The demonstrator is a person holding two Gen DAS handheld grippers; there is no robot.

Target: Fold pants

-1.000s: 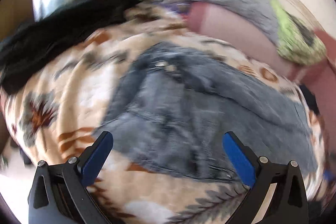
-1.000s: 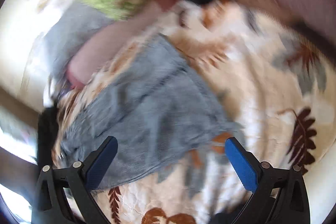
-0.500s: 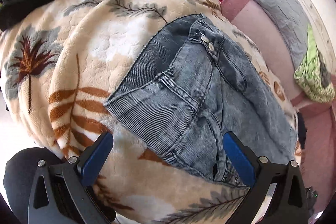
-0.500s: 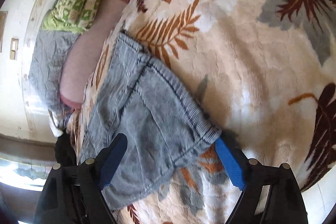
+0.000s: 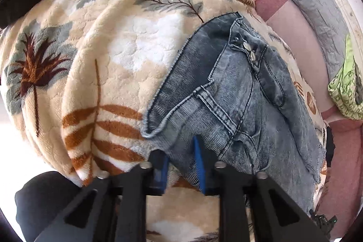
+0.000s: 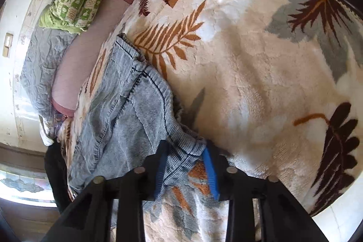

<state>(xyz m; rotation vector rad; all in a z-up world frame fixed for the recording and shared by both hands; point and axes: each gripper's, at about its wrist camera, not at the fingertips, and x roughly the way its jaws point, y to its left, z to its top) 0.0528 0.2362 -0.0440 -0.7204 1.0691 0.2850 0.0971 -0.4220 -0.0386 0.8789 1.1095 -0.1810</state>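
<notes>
Both tools are closing on the jeans' (image 5: pixel 238 92) near edge: left tool (image 5: pixel 181 165), right tool (image 6: pixel 186 165).

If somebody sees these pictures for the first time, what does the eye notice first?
First, the grey-blue jeans lying crumpled on the cream blanket with leaf prints. Next, the left gripper and the right gripper, each closing on a near edge of the denim at the bottom of its view.
</notes>
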